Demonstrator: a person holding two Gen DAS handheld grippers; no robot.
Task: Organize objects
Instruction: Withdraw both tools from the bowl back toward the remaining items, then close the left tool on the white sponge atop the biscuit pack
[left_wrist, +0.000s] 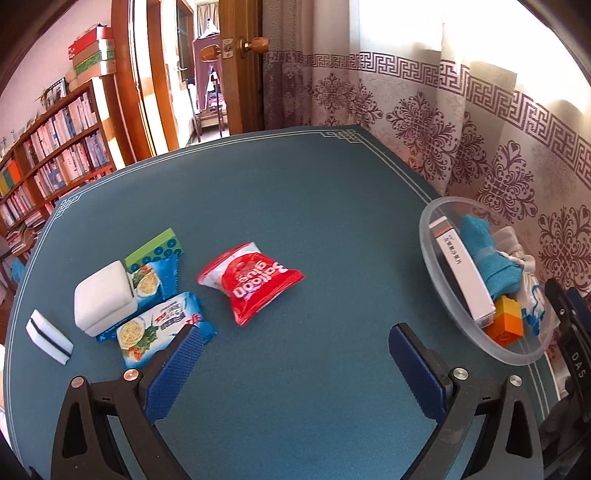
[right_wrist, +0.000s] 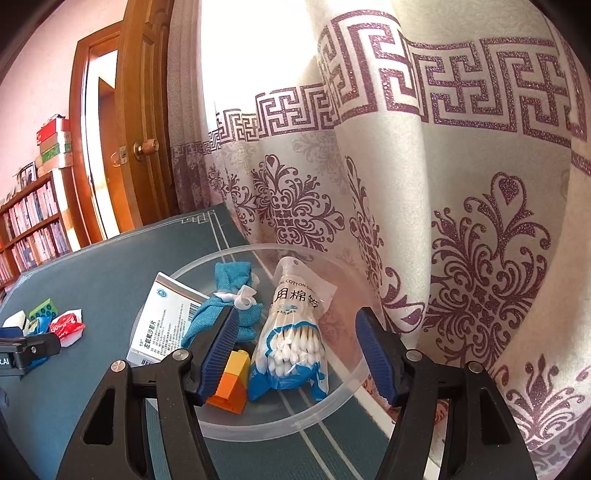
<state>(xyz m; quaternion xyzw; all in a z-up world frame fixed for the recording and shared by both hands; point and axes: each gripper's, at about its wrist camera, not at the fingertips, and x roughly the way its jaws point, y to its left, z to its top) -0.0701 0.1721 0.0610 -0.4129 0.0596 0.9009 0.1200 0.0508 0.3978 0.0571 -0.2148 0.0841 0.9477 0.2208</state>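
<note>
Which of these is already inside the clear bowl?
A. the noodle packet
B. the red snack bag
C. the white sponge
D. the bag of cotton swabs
D: the cotton swabs lie in the bowl; the other three are out on the table.

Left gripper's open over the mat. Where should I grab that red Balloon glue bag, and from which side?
Come straight down on the red bag with the left gripper and pinch across its puffy middle. It lies flat on the mat, clear of the noodle packets, so both long edges look free for the fingers.
</note>
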